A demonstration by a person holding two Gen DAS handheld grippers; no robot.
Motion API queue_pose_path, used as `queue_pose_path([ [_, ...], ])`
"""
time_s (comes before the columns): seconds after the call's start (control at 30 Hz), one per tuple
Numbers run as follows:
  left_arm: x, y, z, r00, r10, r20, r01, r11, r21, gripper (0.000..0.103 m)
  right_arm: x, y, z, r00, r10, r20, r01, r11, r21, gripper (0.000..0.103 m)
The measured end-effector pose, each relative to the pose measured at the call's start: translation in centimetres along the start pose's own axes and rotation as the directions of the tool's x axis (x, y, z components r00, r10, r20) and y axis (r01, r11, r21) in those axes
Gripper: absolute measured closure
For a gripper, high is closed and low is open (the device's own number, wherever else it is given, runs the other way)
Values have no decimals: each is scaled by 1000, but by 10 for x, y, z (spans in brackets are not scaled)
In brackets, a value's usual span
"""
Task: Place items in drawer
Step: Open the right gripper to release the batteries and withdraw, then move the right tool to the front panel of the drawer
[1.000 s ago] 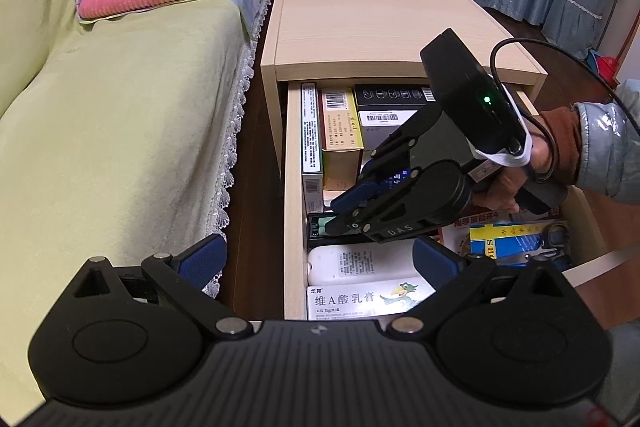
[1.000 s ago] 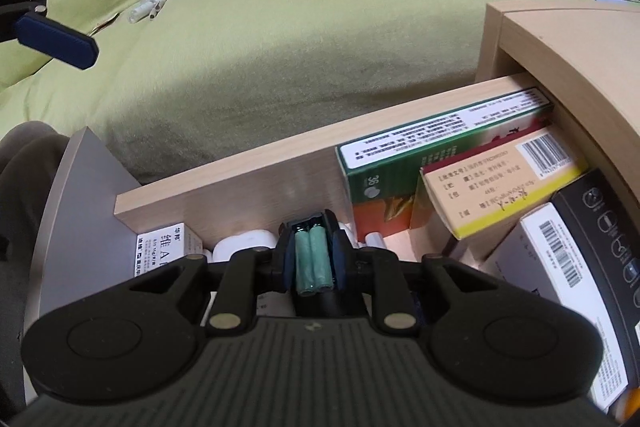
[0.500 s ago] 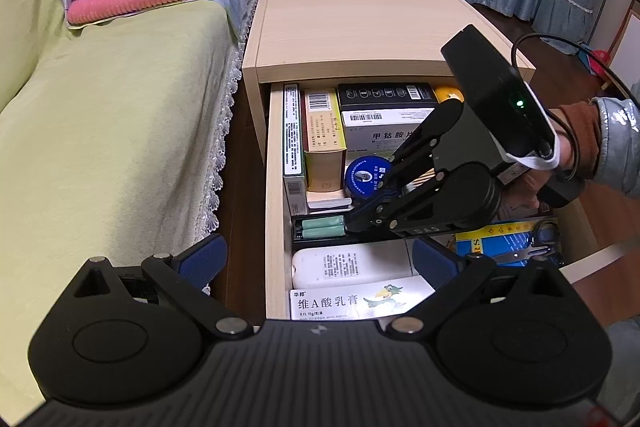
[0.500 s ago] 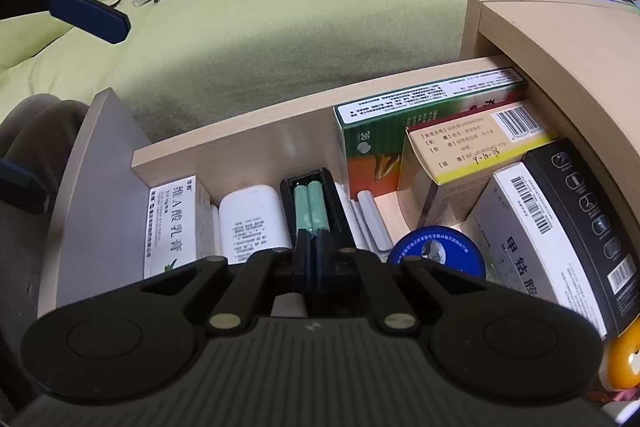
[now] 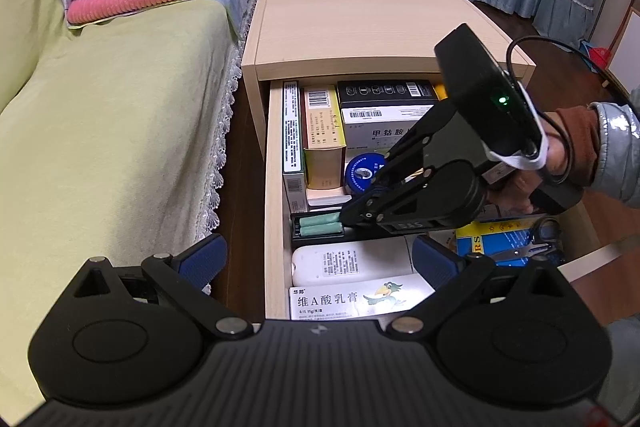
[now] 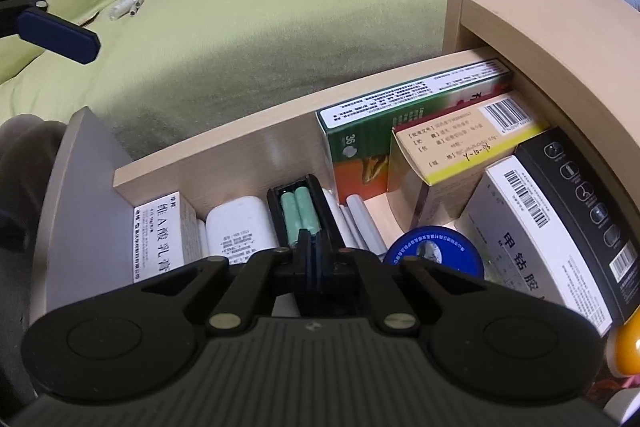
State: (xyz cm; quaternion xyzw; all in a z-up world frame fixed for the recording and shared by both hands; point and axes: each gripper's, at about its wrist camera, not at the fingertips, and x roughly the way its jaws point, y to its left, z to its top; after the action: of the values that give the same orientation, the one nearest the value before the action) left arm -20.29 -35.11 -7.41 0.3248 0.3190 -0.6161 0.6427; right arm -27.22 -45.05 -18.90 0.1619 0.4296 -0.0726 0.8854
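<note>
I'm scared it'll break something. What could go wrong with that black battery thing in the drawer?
The right gripper looks shut at the end of the battery holder, so pulling back may drag it out. The holder is wedged between the white bottle and the boxes, so nudging could knock them or pop a green battery loose.

Both wrist views look down, sharing the drawer.
</note>
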Motion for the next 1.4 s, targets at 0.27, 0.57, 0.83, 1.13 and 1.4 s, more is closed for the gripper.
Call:
queue_pose_path([
  [0.27,-2,-6,2,1000,0,3,0,1000,15,3,-41,-8,-14,997,-27,77,17,992,125,100],
  [0.57,-4,-26,4,1000,-18,19,17,999,49,3,-130,6,-64,964,-173,200,102,941,324,95],
  [0.83,-13,-50,2,999,-27,40,24,996,85,3,-181,22,-105,924,-303,234,177,880,441,95],
  [1.13,-29,-67,-2,997,-23,72,15,994,112,3,-208,48,-122,900,-347,265,197,865,461,95],
  [1.4,-40,-78,-6,995,-9,95,-3,991,131,3,-227,67,-136,879,-384,282,218,851,479,91],
])
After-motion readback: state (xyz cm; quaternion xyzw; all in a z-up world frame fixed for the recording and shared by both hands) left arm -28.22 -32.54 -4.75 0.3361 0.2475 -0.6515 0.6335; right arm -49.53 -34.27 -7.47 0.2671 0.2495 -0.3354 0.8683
